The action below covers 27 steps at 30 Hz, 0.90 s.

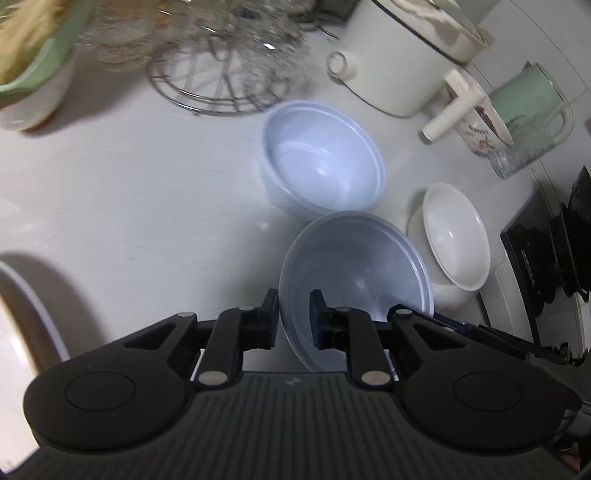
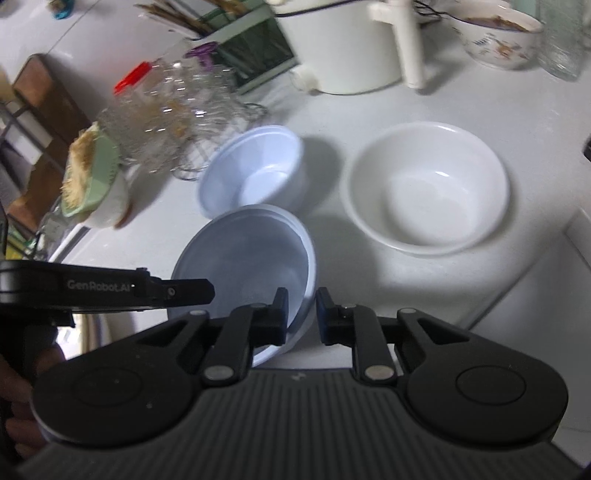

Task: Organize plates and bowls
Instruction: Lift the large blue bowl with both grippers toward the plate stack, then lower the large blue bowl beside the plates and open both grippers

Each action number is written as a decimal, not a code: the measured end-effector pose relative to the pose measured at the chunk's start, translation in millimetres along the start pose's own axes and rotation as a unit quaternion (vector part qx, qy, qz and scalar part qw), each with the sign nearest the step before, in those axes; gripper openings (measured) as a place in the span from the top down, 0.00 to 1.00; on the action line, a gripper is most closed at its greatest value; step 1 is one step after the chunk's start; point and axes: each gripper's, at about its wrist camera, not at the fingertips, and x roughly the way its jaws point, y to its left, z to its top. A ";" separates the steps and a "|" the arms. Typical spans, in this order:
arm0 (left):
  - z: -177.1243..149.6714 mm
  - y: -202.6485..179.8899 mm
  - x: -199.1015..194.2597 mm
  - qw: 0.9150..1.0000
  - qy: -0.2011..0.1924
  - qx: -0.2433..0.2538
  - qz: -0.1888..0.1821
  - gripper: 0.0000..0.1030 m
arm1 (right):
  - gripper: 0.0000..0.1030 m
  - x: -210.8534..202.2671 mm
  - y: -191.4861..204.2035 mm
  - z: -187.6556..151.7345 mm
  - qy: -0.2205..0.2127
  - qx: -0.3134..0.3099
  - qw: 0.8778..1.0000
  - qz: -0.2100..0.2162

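Observation:
Both grippers hold the same pale blue bowl (image 1: 354,273) above the white counter. My left gripper (image 1: 293,317) is shut on its near rim. My right gripper (image 2: 301,314) is shut on the bowl's (image 2: 243,258) right rim, and the left gripper (image 2: 181,290) reaches in from the left in the right wrist view. A second pale blue bowl (image 1: 321,158) stands on the counter just beyond; it also shows in the right wrist view (image 2: 255,170). A white bowl (image 2: 428,188) stands to its right, also in the left wrist view (image 1: 456,236).
A wire rack (image 1: 218,74) with glassware (image 2: 166,110) stands at the back left. A white cooker pot (image 1: 402,62), a flowered bowl (image 2: 498,33) and a green mug (image 1: 528,99) line the back. A green-and-white bowl (image 2: 96,181) sits left. A black stove (image 1: 554,251) lies right.

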 end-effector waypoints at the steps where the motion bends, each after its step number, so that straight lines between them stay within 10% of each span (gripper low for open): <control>1: -1.2 3.6 -6.4 1.000 -0.007 -0.004 0.004 0.80 | 0.82 0.6 4.5 0.9 0.002 -0.006 1.000 0.004; 14: -15.6 51.3 -46.0 0.995 -0.030 -0.063 0.065 0.80 | 0.82 25.2 58.7 -0.2 0.050 -0.057 0.995 0.057; 27: -19.6 56.2 -39.7 0.995 0.002 -0.012 0.095 0.80 | 0.81 36.0 82.8 -3.6 0.027 -0.052 0.998 0.031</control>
